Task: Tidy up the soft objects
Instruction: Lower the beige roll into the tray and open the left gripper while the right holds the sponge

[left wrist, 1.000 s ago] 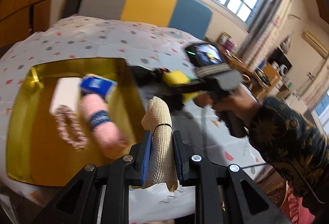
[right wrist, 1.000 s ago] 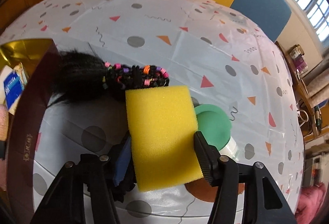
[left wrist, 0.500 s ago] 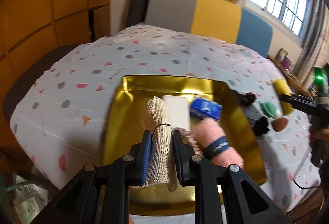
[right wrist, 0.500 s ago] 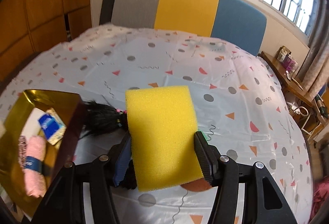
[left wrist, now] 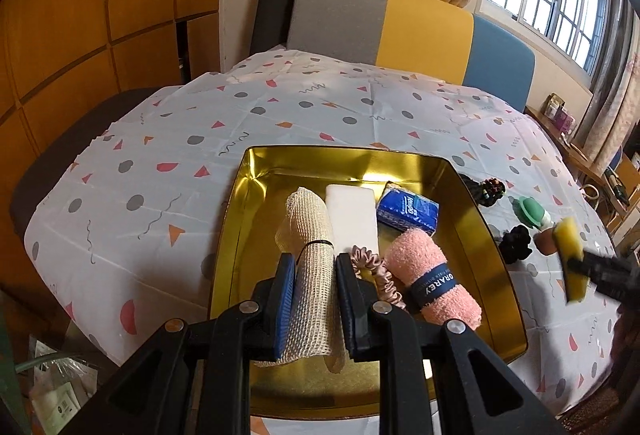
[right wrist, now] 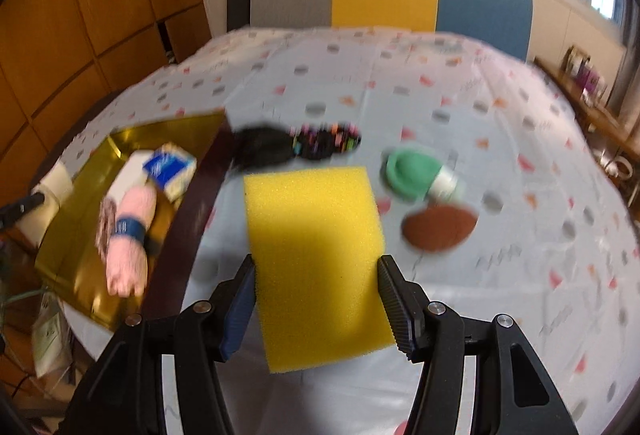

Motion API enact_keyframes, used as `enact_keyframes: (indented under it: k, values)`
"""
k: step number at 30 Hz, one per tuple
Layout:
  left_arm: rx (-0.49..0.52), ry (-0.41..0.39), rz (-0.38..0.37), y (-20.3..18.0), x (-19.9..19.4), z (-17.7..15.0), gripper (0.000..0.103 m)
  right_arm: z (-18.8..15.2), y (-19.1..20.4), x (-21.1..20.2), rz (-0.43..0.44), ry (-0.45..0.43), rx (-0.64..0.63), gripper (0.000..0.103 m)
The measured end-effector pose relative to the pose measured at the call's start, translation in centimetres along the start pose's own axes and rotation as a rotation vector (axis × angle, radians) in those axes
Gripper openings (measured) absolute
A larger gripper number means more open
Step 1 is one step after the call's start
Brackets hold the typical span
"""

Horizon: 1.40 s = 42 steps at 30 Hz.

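My left gripper (left wrist: 312, 267) is shut on a rolled beige mesh cloth (left wrist: 308, 255) and holds it above the gold tray (left wrist: 256, 171). In the tray lie a white block (left wrist: 352, 215), a blue tissue pack (left wrist: 408, 211), a pink scrunchie (left wrist: 372, 267) and a rolled pink towel (left wrist: 432, 283). My right gripper (right wrist: 316, 267) is shut on a yellow sponge (right wrist: 316, 259) above the table, right of the tray (right wrist: 68, 227). The sponge also shows at the right edge of the left wrist view (left wrist: 570, 251).
On the patterned tablecloth (left wrist: 200, 139) right of the tray lie a black hairpiece with coloured bands (right wrist: 296, 147), a green-capped white bottle (right wrist: 420, 179), a brown puff (right wrist: 440, 227) and a black scrunchie (left wrist: 516, 243). A grey, yellow and blue bench back (left wrist: 384, 31) stands behind the table.
The left gripper has pulled back and up over the tray with the mesh cloth. The right gripper has lifted and pulled back with the sponge; its view is blurred by motion.
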<state>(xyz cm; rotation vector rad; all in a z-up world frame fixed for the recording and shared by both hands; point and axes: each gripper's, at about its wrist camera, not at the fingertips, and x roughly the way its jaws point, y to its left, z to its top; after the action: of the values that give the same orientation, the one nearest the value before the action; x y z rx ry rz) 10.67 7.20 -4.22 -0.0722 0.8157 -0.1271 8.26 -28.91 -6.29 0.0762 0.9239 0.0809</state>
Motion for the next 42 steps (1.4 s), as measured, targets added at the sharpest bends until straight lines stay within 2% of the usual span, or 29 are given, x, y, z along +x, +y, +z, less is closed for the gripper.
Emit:
enact_keyframes:
  k: [8,15,25,30,32,34,36,42]
  values:
    - [0.007,0.017,-0.004,-0.3,-0.1,-0.7,0.020,-4.2,-0.6,3.0,0.010,0.110,0.041,0.059]
    - [-0.021,0.065,-0.014,1.3,1.3,-0.8,0.020,-4.4,-0.5,3.3,-0.002,0.099,0.047,0.059]
    - [-0.074,0.162,-0.043,3.7,6.0,2.1,0.020,-4.6,-0.6,3.2,0.008,0.089,0.050,0.060]
    - [-0.044,0.167,0.001,3.3,8.3,3.3,0.020,-4.7,-0.5,3.3,0.002,0.089,0.044,0.060]
    - [-0.036,0.180,0.018,3.1,9.3,3.6,0.024,-4.8,-0.5,3.3,0.003,0.090,0.045,0.060]
    - [-0.031,0.178,0.024,3.0,9.7,3.7,0.038,-4.7,-0.5,3.4,0.002,0.091,0.045,0.060]
    - [-0.027,0.173,0.044,2.9,9.7,3.7,0.044,-4.7,-0.5,3.4,0.001,0.092,0.043,0.060]
    - [-0.025,0.136,0.083,2.6,7.7,2.9,0.044,-4.8,-0.3,3.5,-0.009,0.093,0.030,0.060]
